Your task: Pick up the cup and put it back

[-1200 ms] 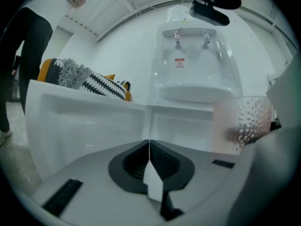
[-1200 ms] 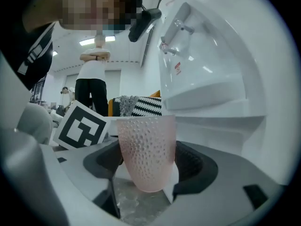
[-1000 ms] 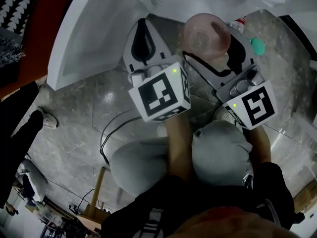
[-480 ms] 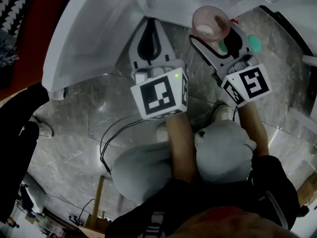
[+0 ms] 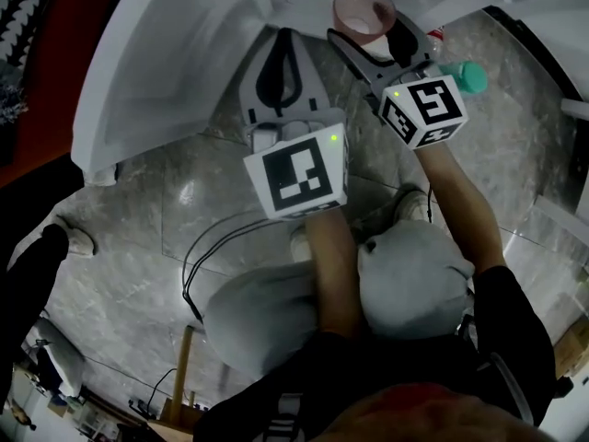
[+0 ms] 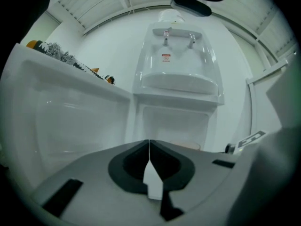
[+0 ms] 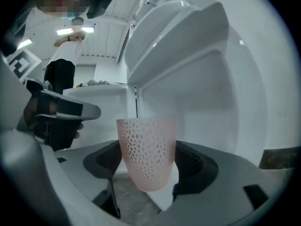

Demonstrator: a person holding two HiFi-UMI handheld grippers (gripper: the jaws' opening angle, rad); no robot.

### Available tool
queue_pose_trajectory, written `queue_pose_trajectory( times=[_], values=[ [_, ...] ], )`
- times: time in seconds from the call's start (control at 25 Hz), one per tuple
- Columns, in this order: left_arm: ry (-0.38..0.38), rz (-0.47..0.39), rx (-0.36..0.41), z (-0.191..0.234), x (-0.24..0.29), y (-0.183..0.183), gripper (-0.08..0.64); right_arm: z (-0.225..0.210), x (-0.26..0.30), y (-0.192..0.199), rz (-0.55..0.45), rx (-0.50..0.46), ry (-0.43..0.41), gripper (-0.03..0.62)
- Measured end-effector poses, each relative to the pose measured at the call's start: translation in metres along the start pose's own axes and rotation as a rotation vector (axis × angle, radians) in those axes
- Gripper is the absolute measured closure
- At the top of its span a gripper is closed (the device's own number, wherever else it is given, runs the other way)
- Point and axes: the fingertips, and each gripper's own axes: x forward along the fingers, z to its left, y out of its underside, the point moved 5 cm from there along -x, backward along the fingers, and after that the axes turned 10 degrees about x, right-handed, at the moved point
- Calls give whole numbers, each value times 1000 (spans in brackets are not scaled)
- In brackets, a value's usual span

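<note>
The white dispenser (image 6: 176,74) with its open recess stands straight ahead. The pink dotted cup (image 7: 146,149) is off its resting place, upright, pinched at its sides by the right tongs (image 5: 370,31) in front of that recess. I'd say only setting it back remains. The left tongs (image 6: 149,147) are pressed together, empty. A red sticker (image 6: 165,57) under the taps is too small to read.

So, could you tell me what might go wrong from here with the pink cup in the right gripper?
The cup narrows toward its base where the right gripper clamps it, so it might slip out. Its rim sits close to the white dispenser, so it may knock a wall going in. The left gripper, jaws together, hangs close beside and could get bumped.
</note>
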Motion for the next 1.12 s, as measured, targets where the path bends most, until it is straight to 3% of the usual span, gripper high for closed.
queue_pose_trajectory(
  times=[0.24, 0.36, 0.64, 1.12],
  values=[
    [-64, 52, -52, 22, -4, 19, 546, -18, 39, 18, 47, -84, 70, 233],
    [-60, 54, -70, 22, -3, 21, 546, -30, 52, 21, 53, -108, 115, 233],
    [-49, 50, -125, 24, -1, 26, 546, -62, 76, 39, 69, 1, 229, 233],
    [-54, 49, -169, 27, -1, 30, 546, -89, 81, 53, 92, 117, 297, 233]
  ],
)
